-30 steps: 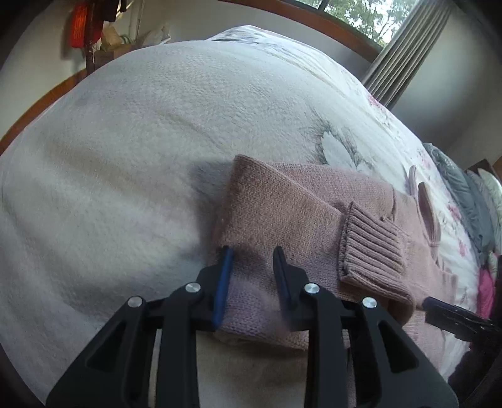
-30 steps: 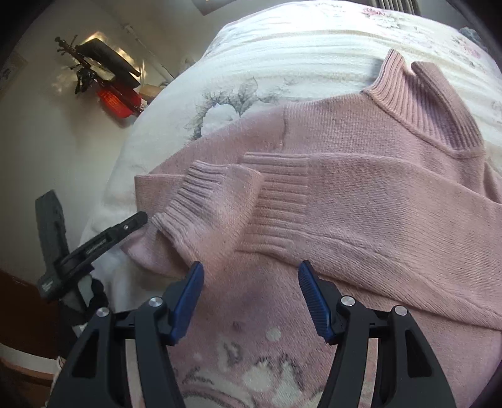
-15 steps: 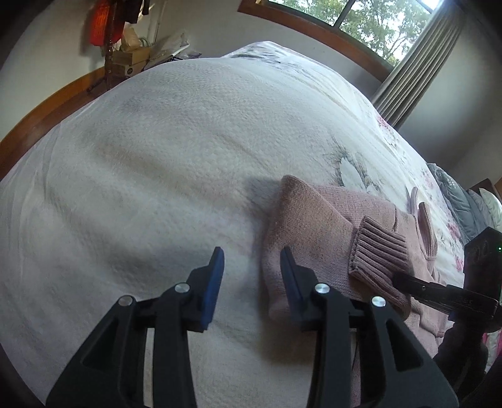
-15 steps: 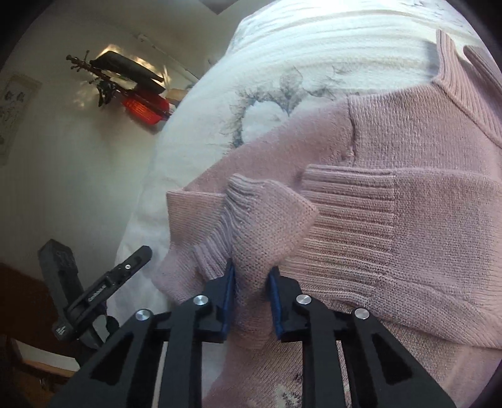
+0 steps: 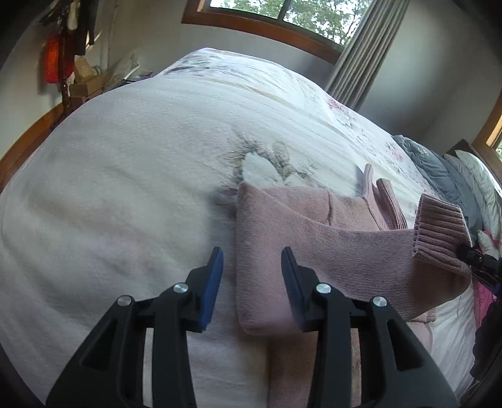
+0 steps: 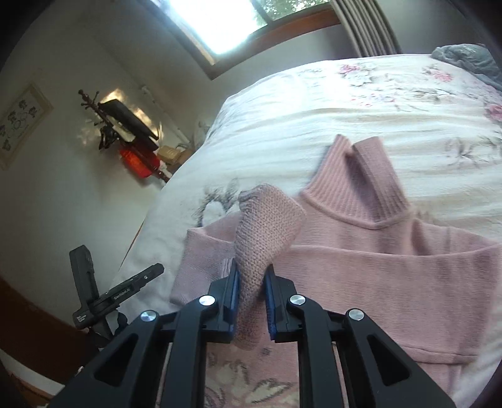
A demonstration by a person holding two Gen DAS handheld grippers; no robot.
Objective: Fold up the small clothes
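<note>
A pink knit sweater (image 6: pixel 392 276) lies flat on the white floral bedspread (image 6: pixel 313 103), its ribbed collar (image 6: pixel 360 179) toward the window. My right gripper (image 6: pixel 252 293) is shut on the ribbed sleeve cuff (image 6: pixel 266 226) and holds it lifted above the sweater's body. In the left wrist view that sleeve (image 5: pixel 360 251) stretches to the right, its cuff (image 5: pixel 442 229) raised at the right gripper's tip (image 5: pixel 477 260). My left gripper (image 5: pixel 251 270) is open, its jaws straddling the sweater's folded left edge (image 5: pixel 248 251) without pinching it.
Grey pillows and bedding (image 5: pixel 439 175) lie at the bed's far right. A coat stand with a red bag (image 6: pixel 138 157) and a box-laden side table (image 5: pixel 84 84) stand by the wall. A window (image 5: pixel 282 12) and curtain (image 5: pixel 360 53) are beyond the bed.
My right gripper shut on the sleeve cuff and lifted it up and to the right, stretching the sleeve. My left gripper let go of the folded edge, opened and drew back.
</note>
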